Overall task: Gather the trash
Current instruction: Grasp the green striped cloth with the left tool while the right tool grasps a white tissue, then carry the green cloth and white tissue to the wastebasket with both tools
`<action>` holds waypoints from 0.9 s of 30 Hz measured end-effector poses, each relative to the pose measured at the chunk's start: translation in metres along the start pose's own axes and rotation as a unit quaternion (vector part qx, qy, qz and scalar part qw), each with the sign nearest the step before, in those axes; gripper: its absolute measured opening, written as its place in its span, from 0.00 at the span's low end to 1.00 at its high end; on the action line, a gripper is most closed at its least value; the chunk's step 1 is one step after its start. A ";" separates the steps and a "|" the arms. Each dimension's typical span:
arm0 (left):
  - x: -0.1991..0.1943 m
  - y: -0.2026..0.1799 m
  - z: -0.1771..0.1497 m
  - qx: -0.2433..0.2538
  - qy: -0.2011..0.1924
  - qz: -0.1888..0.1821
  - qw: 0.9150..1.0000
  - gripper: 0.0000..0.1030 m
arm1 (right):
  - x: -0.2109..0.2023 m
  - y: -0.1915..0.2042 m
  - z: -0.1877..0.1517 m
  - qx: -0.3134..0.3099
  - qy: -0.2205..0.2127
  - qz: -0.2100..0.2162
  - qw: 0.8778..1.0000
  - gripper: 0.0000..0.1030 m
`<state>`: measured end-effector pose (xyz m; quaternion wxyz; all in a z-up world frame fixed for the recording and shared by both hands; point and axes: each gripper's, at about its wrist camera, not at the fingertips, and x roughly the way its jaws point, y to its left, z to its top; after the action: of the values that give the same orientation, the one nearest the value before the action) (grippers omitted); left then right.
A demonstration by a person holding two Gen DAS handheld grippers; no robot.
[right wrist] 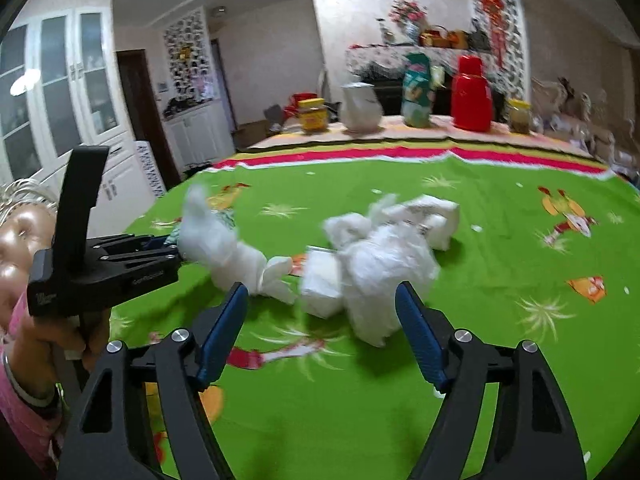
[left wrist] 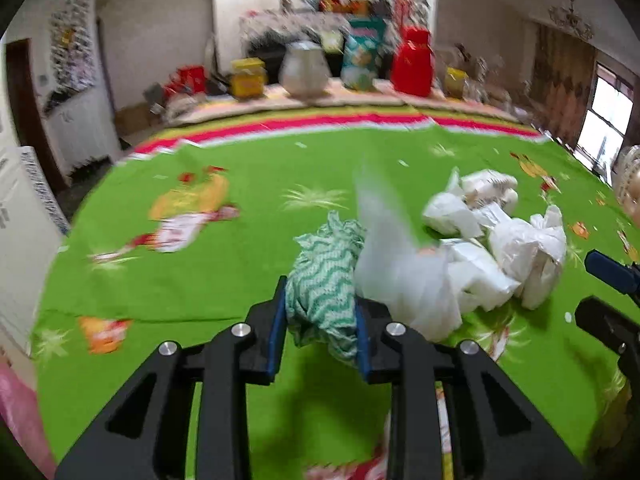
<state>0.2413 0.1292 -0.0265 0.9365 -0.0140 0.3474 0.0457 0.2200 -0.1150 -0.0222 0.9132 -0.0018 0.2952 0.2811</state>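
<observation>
No readable text, gripper body lettering too blurred

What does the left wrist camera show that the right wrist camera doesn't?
Only the left wrist view shows the left gripper with its jaws clamped on a crumpled green-and-white patterned cloth.

Only the right wrist view shows the right gripper with open jaws and nothing between them, the white glass-door cabinet, and the hand holding the left gripper's handle.

Both show the pile of crumpled white paper and plastic trash, the green tablecloth and the red container.
</observation>
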 end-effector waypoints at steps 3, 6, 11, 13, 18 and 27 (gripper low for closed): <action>-0.017 0.021 -0.011 -0.030 -0.052 0.018 0.998 0.27 | 0.007 0.024 0.003 -0.033 0.005 0.013 0.999 0.69; -0.026 0.037 -0.010 -0.057 -0.084 0.014 0.995 0.27 | 0.022 0.042 0.005 -0.057 0.025 0.015 0.998 0.69; -0.036 0.064 -0.007 -0.083 -0.130 0.057 0.986 0.27 | 0.052 0.063 0.005 -0.087 0.075 0.011 0.993 0.69; -0.035 0.076 -0.009 -0.108 -0.122 0.053 0.985 0.28 | 0.061 0.069 0.005 -0.091 0.089 0.021 0.992 0.68; -0.039 0.080 -0.009 -0.111 -0.126 0.051 0.985 0.28 | 0.078 0.086 0.009 -0.102 0.110 0.031 0.988 0.67; -0.042 0.079 -0.013 -0.112 -0.136 0.052 0.983 0.28 | 0.117 0.091 0.017 -0.076 0.141 0.034 0.986 0.55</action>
<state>0.1937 0.2042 -0.0083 0.9639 -0.0940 0.2099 0.1342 0.2609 0.0243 -0.0569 0.8493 -0.1006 0.3988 0.3308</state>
